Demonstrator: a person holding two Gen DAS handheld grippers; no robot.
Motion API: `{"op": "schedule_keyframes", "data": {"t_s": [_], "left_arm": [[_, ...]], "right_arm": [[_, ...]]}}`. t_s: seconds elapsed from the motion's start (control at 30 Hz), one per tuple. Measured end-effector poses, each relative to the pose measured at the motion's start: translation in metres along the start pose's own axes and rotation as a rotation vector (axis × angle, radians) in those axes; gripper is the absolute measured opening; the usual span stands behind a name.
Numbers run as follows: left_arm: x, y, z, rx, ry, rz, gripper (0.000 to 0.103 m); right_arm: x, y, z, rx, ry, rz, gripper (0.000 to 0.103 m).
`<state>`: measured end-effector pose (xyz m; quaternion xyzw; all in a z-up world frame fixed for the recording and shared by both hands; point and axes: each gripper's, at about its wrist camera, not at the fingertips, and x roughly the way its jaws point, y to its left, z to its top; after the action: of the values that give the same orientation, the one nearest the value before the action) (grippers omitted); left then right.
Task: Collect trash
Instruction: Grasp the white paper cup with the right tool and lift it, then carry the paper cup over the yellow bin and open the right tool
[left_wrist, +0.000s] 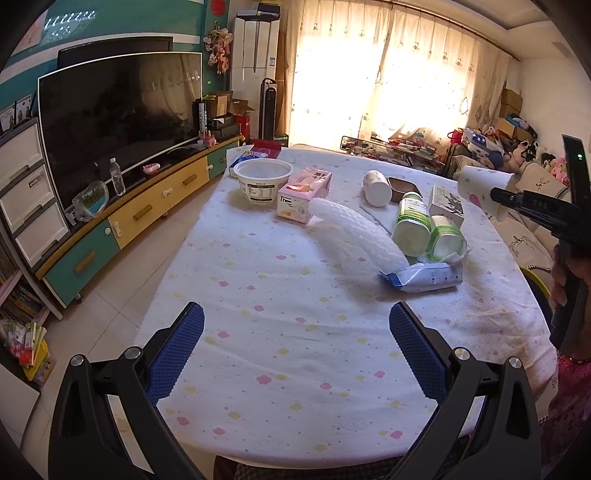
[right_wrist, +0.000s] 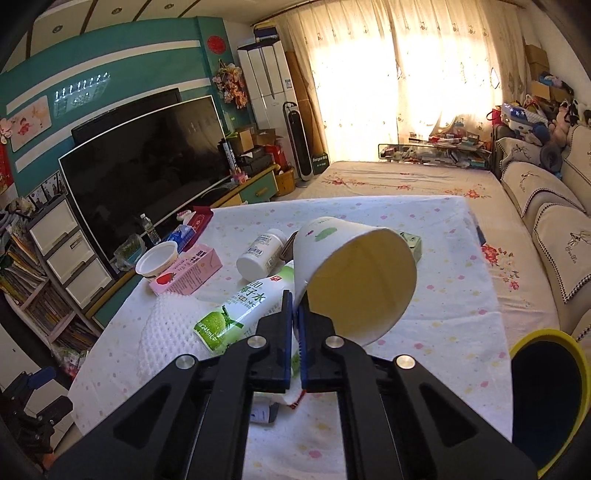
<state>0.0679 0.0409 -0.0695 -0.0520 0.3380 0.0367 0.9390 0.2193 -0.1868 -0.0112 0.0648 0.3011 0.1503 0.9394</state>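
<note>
Right wrist view: my right gripper (right_wrist: 295, 306) pinches the rim of a paper cup (right_wrist: 354, 273), fingers pressed together on its wall, the cup lifted off the table (right_wrist: 461, 306) and tipped with its mouth toward the camera. Just below the cup lies a bottle (right_wrist: 240, 306) whose label reads "245mL" beside a green fruit picture. Left of the cup lie a white jar (right_wrist: 262, 251), a pink carton (right_wrist: 188, 275) with a strawberry print, and a white tub (right_wrist: 157, 260). Right of the cup, at the table's edge, a yellow-rimmed bin (right_wrist: 546, 398) stands open. From the left wrist view, my left gripper (left_wrist: 295, 347) hovers over bare cloth, fingers spread wide, well apart from the cup (left_wrist: 480, 188).
</note>
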Motion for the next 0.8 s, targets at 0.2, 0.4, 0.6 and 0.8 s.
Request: {"op": "schedule_keyframes", "data": {"t_s": [0.2,0.4,0.6,0.8], "left_arm": [[0.000,-0.010,-0.004,0.019,0.012,-0.018,0.099],[-0.001,-0.027,-0.008,0.050,0.016,-0.039,0.099],[0.000,-0.046,-0.010,0.079,0.033,-0.055,0.099],[0.003,-0.065,-0.008,0.110,0.051,-0.065,0.099]], "right_arm": [[-0.064,-0.041,-0.023,0.059,-0.069,-0.118,0.003],[-0.097,-0.112,-0.065,0.187,-0.041,-0.274,0.003],[-0.089,-0.166,-0.101,0.283,0.039,-0.385,0.004],[-0.071,-0.190,-0.118,0.307,0.073,-0.426,0.006]]}}
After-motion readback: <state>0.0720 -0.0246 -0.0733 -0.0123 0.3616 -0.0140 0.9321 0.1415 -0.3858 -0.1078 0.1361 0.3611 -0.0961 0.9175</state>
